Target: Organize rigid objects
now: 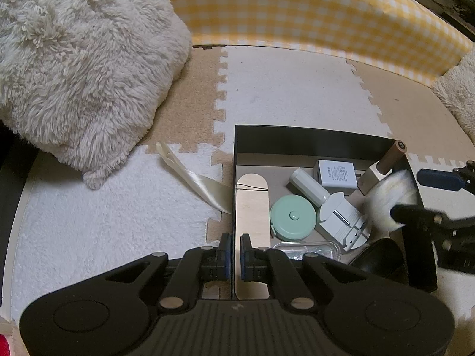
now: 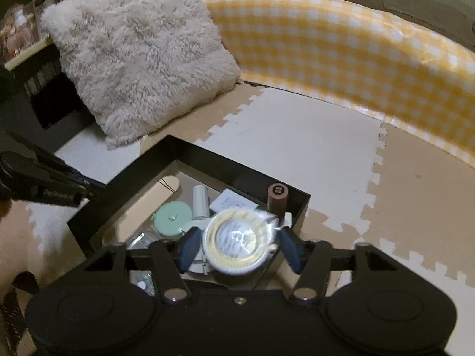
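Note:
A black open box [image 1: 297, 139] stands on the foam mat. Inside lie a flat wooden piece [image 1: 252, 207], a mint tape measure [image 1: 292, 218], a white cylinder [image 1: 308, 187], a white charger [image 1: 337, 175], a brown cylinder [image 1: 393, 155] and a white tool [image 1: 344, 222]. My left gripper [image 1: 235, 256] is shut on the box's left wall. A round white and yellow tin [image 2: 237, 237], blurred, hangs over the box's right side between the fingers of my right gripper [image 2: 239, 250]. Small gaps show on both sides of the tin, so the pads do not press it.
A fluffy cream cushion [image 1: 80, 68] lies at the left, in front of a yellow checked barrier [image 1: 297, 9] that curves along the back. A cream ribbon-like strip [image 1: 193, 178] lies on the mat just left of the box. A clear plastic case [image 1: 308, 249] sits at the box's near side.

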